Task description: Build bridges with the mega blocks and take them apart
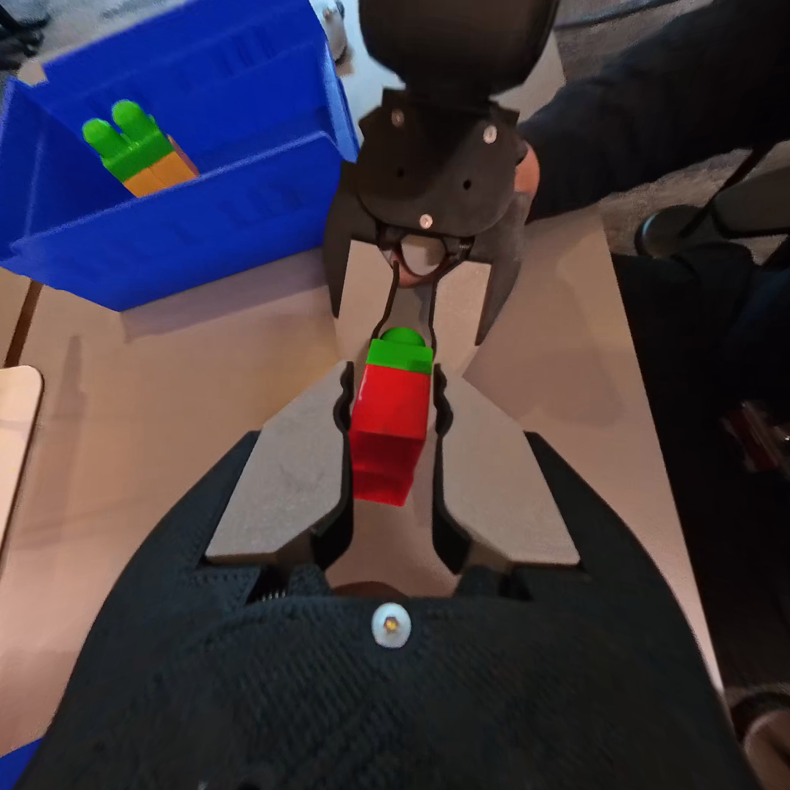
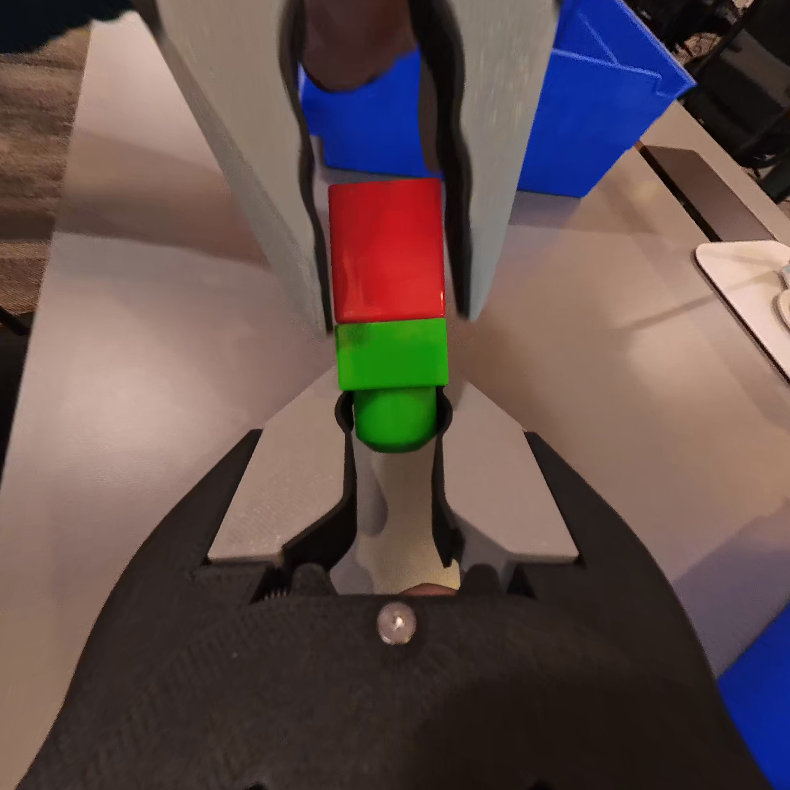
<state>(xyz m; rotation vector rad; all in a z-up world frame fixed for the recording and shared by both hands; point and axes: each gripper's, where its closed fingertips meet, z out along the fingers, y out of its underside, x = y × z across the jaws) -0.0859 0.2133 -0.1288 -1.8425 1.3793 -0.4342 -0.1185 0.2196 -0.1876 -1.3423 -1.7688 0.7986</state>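
Gripping the red block [image 1: 391, 410] left and green block [image 2: 391, 355] stud right, either hand-held gripper may slip if pulled crooked.

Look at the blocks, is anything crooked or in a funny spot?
Nothing looks broken. The green block and red block are snapped together, held between both grippers. In the blue bin, a green-and-orange stack leans tilted against the wall.

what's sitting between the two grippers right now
A joined pair of blocks: the red block sits in the left gripper, the green block beyond it, its stud in the right gripper. Both wrist views show this.
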